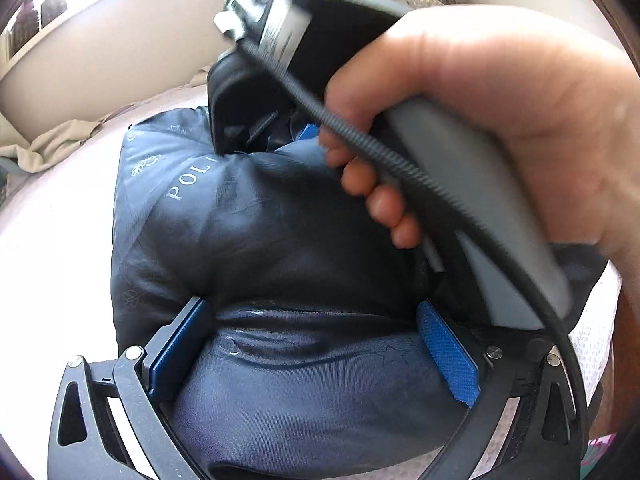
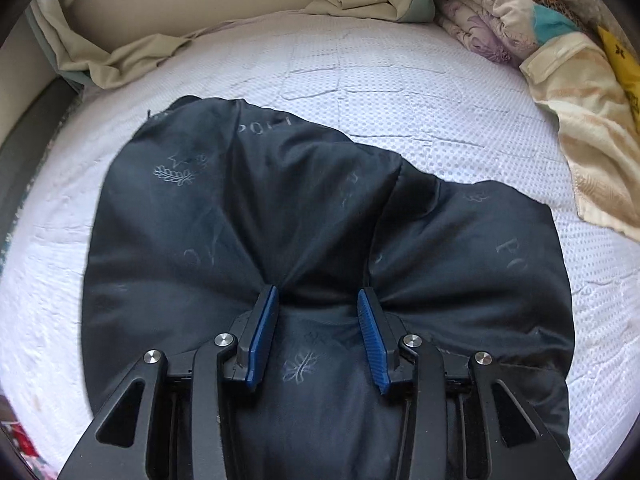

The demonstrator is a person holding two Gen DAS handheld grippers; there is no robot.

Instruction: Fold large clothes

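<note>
A dark navy padded garment (image 2: 208, 208) with pale printed leaves and letters lies bunched on a white quilted mattress (image 2: 400, 92). In the right wrist view, my right gripper (image 2: 318, 289) pinches a fold of it between its blue pads (image 2: 260, 340), and creases fan out from the fingertips. In the left wrist view, the garment (image 1: 280, 232) bulges between the blue pads (image 1: 448, 356) of my left gripper (image 1: 312, 304), which squeezes the thick bundle. A hand (image 1: 500, 100) holding the right gripper's grey handle (image 1: 480, 200) crosses the upper right; that gripper's tips dip into the fabric, mostly hidden.
A crumpled beige sheet (image 2: 120, 56) lies along the mattress's far left edge, against a beige wall. Folded floral quilts (image 2: 492, 16) and a cream towel (image 2: 580, 128) are piled at the far right. White mattress shows around the garment.
</note>
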